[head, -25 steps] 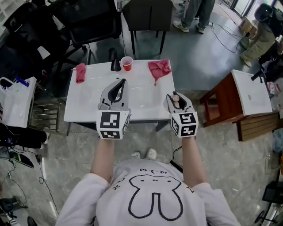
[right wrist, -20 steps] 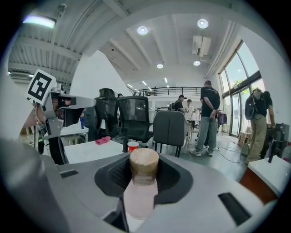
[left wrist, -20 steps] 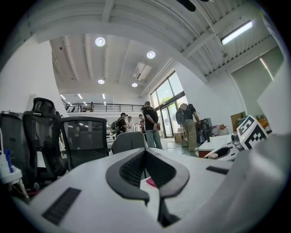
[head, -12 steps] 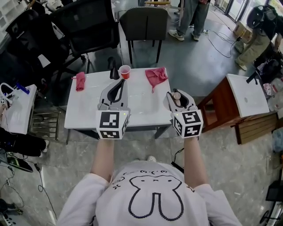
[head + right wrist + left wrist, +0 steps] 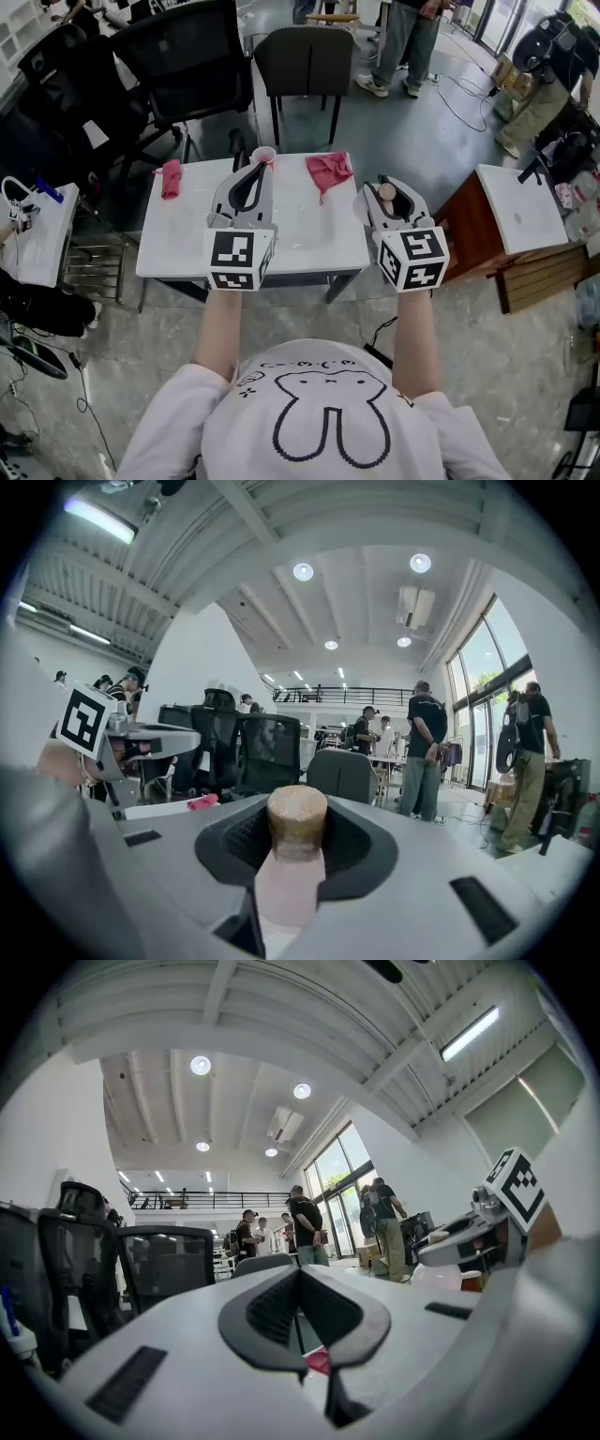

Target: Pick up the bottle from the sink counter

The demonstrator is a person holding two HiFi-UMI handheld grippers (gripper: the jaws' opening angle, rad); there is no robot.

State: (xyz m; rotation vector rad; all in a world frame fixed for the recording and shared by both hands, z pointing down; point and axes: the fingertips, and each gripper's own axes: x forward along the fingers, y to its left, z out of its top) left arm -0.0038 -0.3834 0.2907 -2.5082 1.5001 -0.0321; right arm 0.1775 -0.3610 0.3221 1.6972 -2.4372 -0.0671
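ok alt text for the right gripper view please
The right gripper has its jaws shut on a pale pink bottle with a tan cap, cap upward. Beyond it: black office chairs and people standing near tall windows.

Hall brightly and evenly lit by round ceiling lamps (image 5: 201, 1065) and tall windows (image 5: 480, 667), faint glare thrown on the white counter (image 5: 314, 234), gripper views bowed and darkened at edges, bottle (image 5: 292, 855) blurred up close.

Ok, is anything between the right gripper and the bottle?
Nothing visible stands between them. The bottle is already between the jaws of the right gripper, which are closed on its body.
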